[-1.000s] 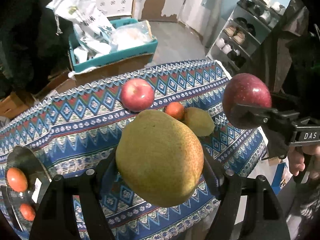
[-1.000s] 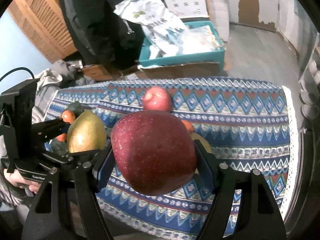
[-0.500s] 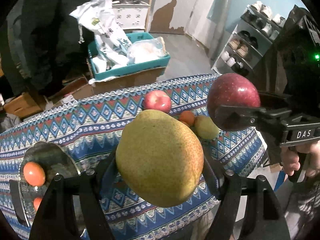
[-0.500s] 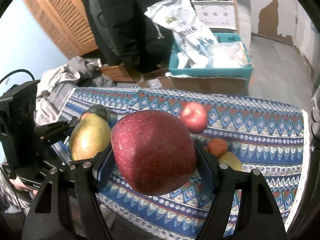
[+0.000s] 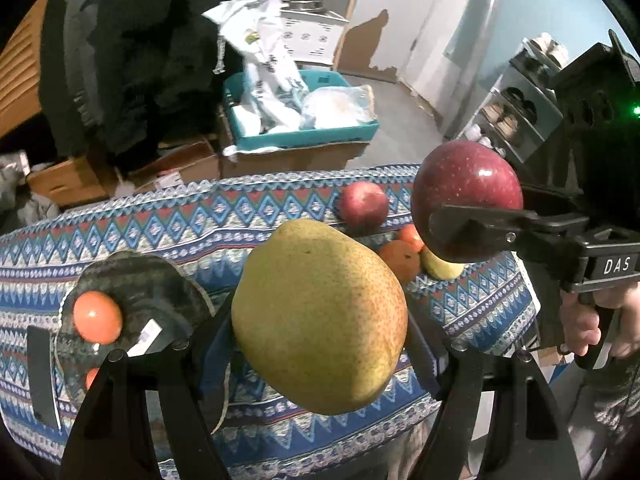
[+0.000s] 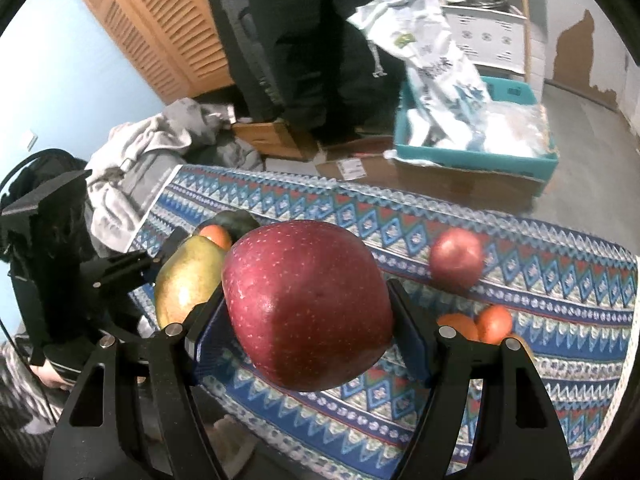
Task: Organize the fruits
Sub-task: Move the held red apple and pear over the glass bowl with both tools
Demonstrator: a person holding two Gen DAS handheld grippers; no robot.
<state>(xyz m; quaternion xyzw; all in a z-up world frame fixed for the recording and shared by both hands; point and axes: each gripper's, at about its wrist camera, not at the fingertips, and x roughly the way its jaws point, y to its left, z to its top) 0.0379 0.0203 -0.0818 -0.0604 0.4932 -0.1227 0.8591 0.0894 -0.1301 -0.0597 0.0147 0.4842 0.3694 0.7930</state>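
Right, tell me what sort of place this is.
Probably a lived-in home, perhaps an entry or storage room: a shoe rack by the wall, cardboard boxes on the floor, a heap of clothes, and a table under a patterned cloth.

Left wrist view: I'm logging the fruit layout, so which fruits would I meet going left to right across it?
Orange fruit on the dark plate → pear held in the left claw → small red apple on the cloth → dark red apple held in the right claw.
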